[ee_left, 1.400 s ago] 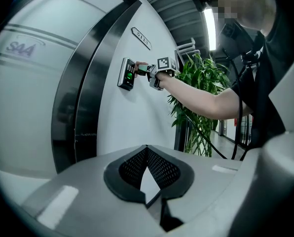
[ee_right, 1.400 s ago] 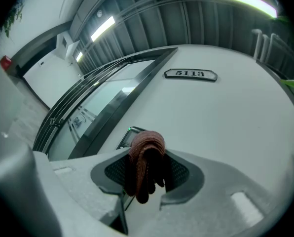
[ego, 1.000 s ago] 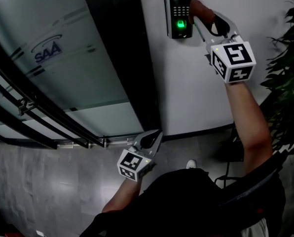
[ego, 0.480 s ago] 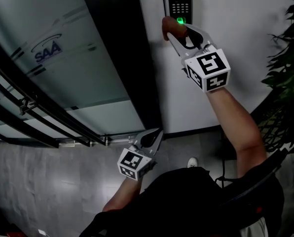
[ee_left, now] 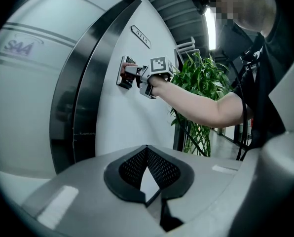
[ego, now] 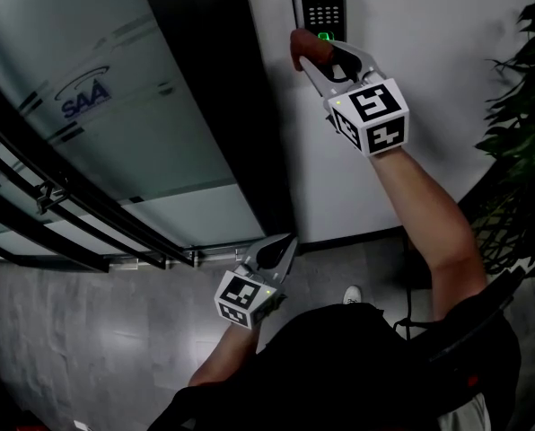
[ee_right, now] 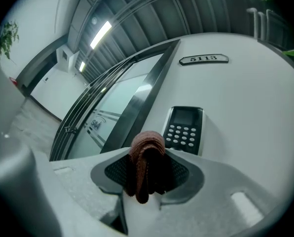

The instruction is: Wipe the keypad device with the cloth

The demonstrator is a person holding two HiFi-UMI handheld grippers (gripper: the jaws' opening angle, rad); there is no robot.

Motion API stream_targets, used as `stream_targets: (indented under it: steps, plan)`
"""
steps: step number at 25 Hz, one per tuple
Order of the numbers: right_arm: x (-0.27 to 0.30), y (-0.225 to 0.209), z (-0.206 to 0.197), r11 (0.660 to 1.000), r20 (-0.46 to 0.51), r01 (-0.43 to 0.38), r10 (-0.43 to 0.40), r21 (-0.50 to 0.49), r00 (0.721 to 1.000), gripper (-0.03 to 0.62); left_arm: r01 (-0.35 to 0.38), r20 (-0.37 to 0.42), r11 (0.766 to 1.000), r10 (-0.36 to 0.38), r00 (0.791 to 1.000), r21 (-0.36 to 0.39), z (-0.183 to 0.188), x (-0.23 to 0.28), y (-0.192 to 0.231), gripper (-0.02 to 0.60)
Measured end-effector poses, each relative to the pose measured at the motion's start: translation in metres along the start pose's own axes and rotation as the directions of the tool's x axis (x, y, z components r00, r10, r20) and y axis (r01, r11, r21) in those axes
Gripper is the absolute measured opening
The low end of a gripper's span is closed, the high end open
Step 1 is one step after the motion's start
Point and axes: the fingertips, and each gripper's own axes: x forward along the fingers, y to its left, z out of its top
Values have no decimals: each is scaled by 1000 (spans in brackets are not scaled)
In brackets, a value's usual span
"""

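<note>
Against the view a second earlier, the right gripper (ego: 316, 56) had crossed from the keypad's (ego: 320, 5) right edge to its lower left corner; over the last half second it shifted only slightly. The left gripper (ego: 282, 248) had not moved and hung low, well apart from the work, its jaws closed tip to tip with nothing between them.

The right gripper's jaws were clenched on the cloth (ego: 301, 49), which was pressed against the lower left of the keypad, just beside the lit green spot. In the right gripper view the cloth (ee_right: 146, 154) was brown and ribbed, folded into a thick wad that stood proud of the black, mesh-textured pads.

The keypad (ee_right: 185, 130) was a glossy black rectangle with a pale bezel, a dark screen above a grid of small light keys. It was mounted on a smooth white wall (ego: 429, 25), beside a dark-framed frosted glass door (ego: 115, 106).
</note>
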Motion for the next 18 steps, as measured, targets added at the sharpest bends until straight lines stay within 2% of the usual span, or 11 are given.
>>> stream_targets:
  steps: [18]
  plan:
    - [-10, -24, -11, 998, -26, 54, -56, -44, 998, 140, 9, -9, 1000, -9, 1000, -2, -2, 3, -1, 17]
